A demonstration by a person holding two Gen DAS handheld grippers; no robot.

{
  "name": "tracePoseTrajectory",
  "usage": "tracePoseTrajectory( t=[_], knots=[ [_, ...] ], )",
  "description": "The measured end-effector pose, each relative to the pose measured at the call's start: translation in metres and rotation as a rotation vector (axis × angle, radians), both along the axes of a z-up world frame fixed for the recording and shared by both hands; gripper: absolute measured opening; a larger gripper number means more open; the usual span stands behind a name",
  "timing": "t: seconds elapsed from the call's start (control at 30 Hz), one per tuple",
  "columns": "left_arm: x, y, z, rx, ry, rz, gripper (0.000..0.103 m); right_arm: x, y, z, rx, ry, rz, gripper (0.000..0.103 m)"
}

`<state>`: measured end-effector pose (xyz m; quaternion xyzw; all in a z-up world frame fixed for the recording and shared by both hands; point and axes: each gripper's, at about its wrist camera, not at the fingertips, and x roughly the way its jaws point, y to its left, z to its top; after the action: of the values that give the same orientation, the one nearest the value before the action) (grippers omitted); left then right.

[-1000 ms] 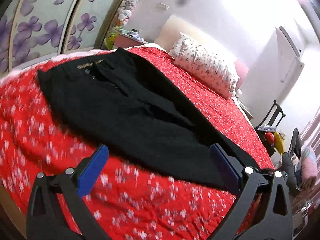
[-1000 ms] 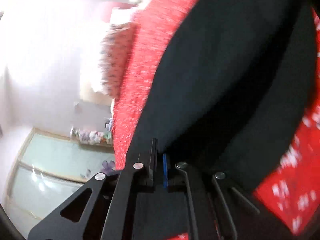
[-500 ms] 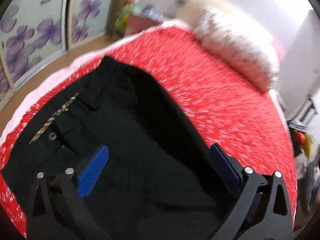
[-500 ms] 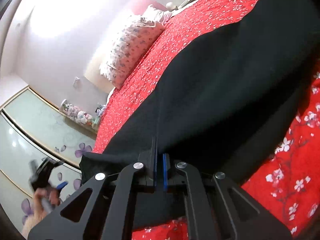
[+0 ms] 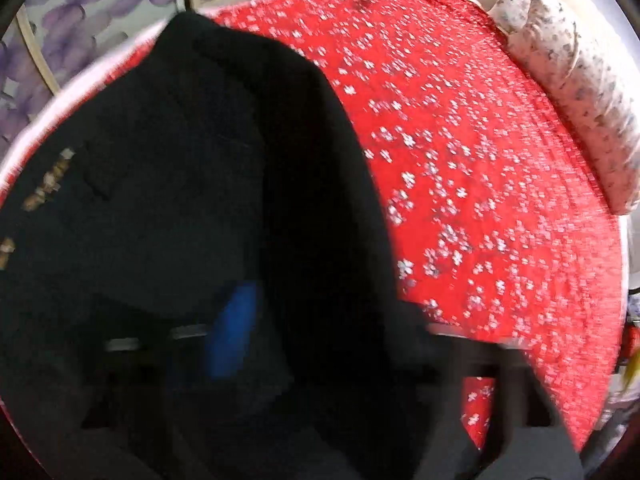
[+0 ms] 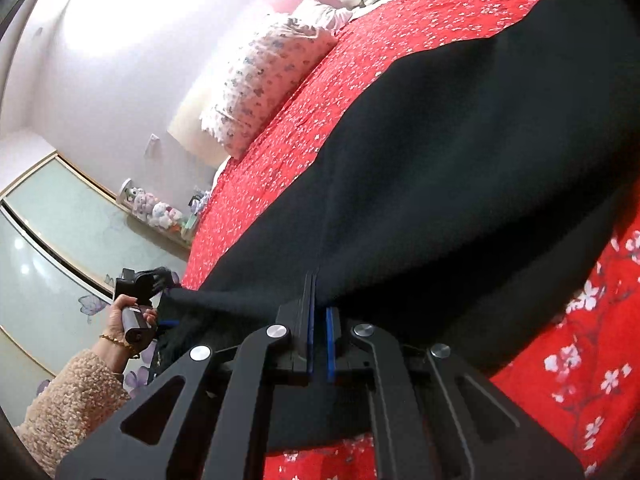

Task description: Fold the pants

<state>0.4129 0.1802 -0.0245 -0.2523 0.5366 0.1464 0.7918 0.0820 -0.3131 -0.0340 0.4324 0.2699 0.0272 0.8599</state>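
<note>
Bedroom, red floral bedspread fills left wrist view; pillow far right, purple-flower wardrobe doors top left; frame heavily blurred; black pants cover left half, waistband end near bed edge, gold trim on it at left; left gripper smeared low in frame, one blue pad visible over dark cloth, other finger just a dark streak; cannot tell whether fingers are open or pinching.

Right wrist view: same bedspread, pillow by white wall, wardrobe left; pants lie long across bed, smooth, one fold ridge running to right gripper; its blue pads nearly together, pinching pants edge; left hand with gold bracelet holds left gripper at far pants end, finger state unclear.
</note>
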Motion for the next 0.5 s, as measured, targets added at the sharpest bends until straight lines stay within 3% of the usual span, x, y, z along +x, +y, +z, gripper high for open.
tracePoseTrajectory(
  t=[0.03, 0.13, 0.3, 0.43, 0.5],
  knots=[
    [-0.004, 0.001, -0.001, -0.035, -0.015, -0.006, 0.008, 0.001, 0.0, 0.0, -0.002, -0.001, 0.003, 0.004],
    [-0.034, 0.015, 0.012, -0.084, -0.12, 0.018, 0.007, 0.002, 0.0, 0.001, 0.002, -0.012, 0.005, 0.005],
    [-0.088, 0.019, 0.048, -0.07, -0.234, 0.003, 0.007, 0.0, -0.005, 0.002, 0.016, -0.058, 0.011, 0.004],
    [-0.161, 0.03, 0.072, -0.049, -0.322, -0.016, 0.007, -0.003, -0.011, 0.008, -0.002, -0.088, 0.011, 0.004],
    [-0.205, 0.038, 0.075, -0.075, -0.359, 0.006, 0.007, -0.006, -0.015, 0.013, -0.018, -0.094, 0.004, 0.004]
  ],
)
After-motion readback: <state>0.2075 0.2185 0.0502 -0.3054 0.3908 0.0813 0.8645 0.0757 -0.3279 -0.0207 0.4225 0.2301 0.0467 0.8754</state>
